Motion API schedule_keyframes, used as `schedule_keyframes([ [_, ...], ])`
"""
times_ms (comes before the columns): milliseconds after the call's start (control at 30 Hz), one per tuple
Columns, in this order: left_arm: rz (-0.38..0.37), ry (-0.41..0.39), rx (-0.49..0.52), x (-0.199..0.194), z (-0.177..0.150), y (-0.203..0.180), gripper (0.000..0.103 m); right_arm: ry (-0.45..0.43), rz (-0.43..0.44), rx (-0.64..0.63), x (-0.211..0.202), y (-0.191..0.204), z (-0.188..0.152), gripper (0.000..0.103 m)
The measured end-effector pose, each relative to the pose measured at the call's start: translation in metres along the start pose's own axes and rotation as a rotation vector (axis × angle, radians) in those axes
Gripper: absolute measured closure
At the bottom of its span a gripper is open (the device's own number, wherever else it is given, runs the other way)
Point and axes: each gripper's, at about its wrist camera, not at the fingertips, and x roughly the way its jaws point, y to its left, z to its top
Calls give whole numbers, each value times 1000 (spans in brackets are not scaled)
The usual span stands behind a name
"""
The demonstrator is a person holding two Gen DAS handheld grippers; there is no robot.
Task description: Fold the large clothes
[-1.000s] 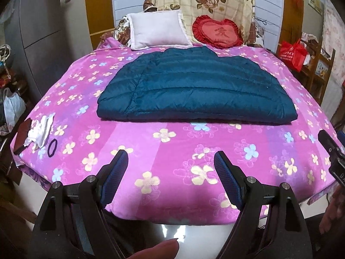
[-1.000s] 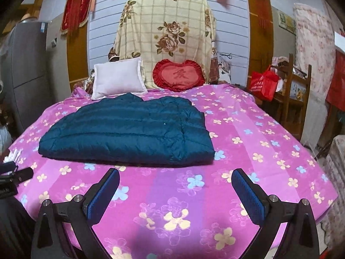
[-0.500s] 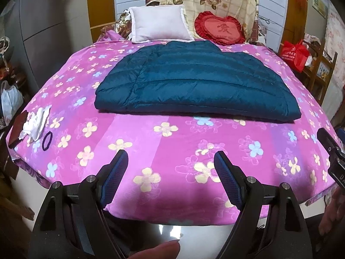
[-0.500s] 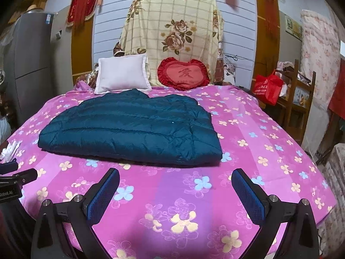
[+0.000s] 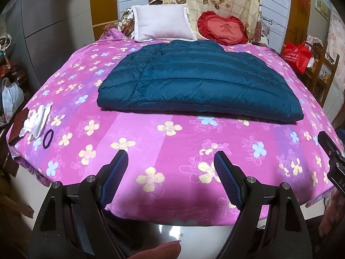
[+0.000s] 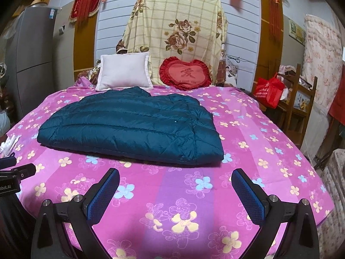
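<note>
A dark teal quilted down jacket [image 5: 198, 82] [image 6: 133, 129] lies folded flat in the middle of a bed with a pink flowered sheet [image 5: 172, 151] [image 6: 258, 151]. My left gripper [image 5: 171, 168] hangs open over the bed's near edge, well short of the jacket, nothing between its blue pads. My right gripper [image 6: 175, 187] is also open and empty above the near part of the sheet, with the jacket's front hem just beyond it. Each gripper's body shows at the edge of the other's view.
A white pillow [image 5: 161, 23] and a red heart cushion [image 5: 223, 30] lean at the headboard. White cloth [image 5: 37, 118] and a dark hair tie [image 5: 47, 138] lie at the bed's left corner. A wooden chair with a red bag [image 6: 267, 90] stands right; a grey fridge [image 6: 32, 60] stands left.
Both views have tilted slightly, so the jacket sits a little differently in frame. The jacket has not moved and both grippers stay open.
</note>
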Motion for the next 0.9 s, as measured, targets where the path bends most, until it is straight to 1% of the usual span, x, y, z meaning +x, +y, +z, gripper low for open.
schedule_keyframes([
  [900, 6, 15, -15, 3, -1, 5, 21, 1, 1, -5, 0, -3, 0, 0],
])
